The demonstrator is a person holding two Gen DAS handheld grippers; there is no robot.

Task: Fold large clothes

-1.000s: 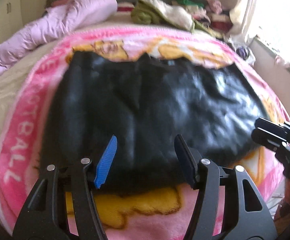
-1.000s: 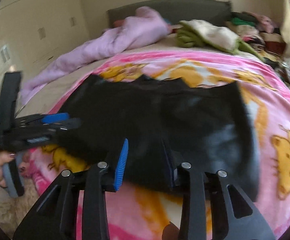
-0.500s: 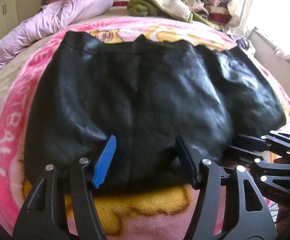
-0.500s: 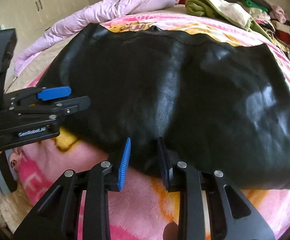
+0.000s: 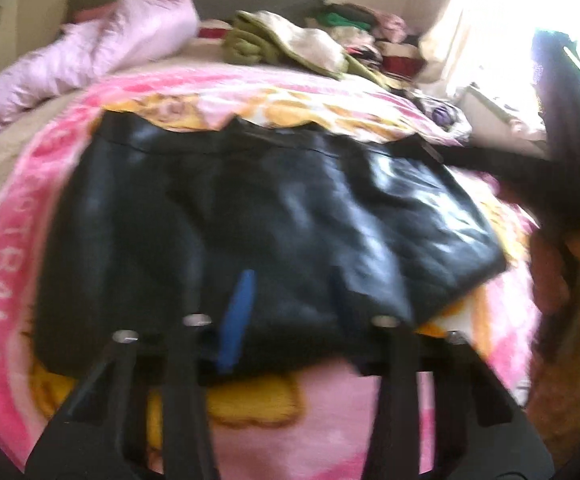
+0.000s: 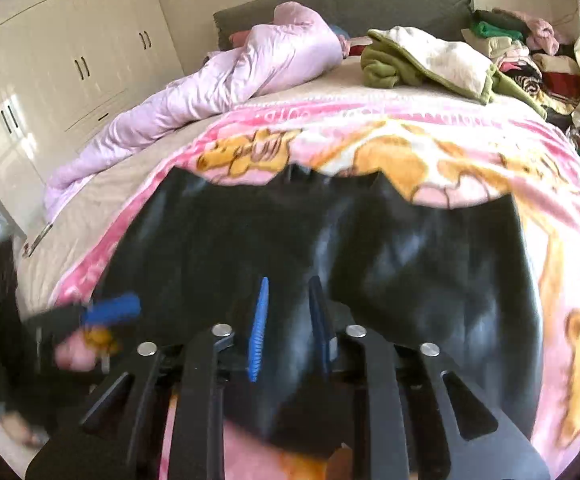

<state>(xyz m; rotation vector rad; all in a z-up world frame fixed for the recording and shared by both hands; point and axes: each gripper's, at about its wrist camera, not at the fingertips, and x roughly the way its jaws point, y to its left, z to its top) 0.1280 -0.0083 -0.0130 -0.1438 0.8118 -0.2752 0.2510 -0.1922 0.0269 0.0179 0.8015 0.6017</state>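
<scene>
Left jaws: closing, blue pads of the left gripper (image 5: pixel 290 312) on either side of the near hem of the black leather garment (image 5: pixel 274 216); the view is blurred, so I cannot tell whether the pads already press on the leather.
Right jaws: closing too, nearly together, the right gripper (image 6: pixel 288 320) has its blue pads on a bunched fold of the garment's near edge, which fills the narrow gap between them.
Garment: spread flat ahead of both pairs of jaws, its far edge with a small notch lying well beyond the fingertips, its near edge right at the pads.
Blanket: the pink cartoon blanket (image 5: pixel 330 432) lies under the garment and shows below the jaws, to both sides, and beyond the far edge.
Left gripper seen from the right: blurred, low to the left of the right jaws, blue pad at the garment's side edge.
Beyond the jaws: a lilac quilt (image 6: pixel 218 88) far ahead to the left, a green and cream garment (image 6: pixel 422 60) far ahead to the right, with a stack of clothes (image 6: pixel 530 52) further right.
Wardrobe: white doors (image 6: pixel 70 52) far left of the right jaws.
</scene>
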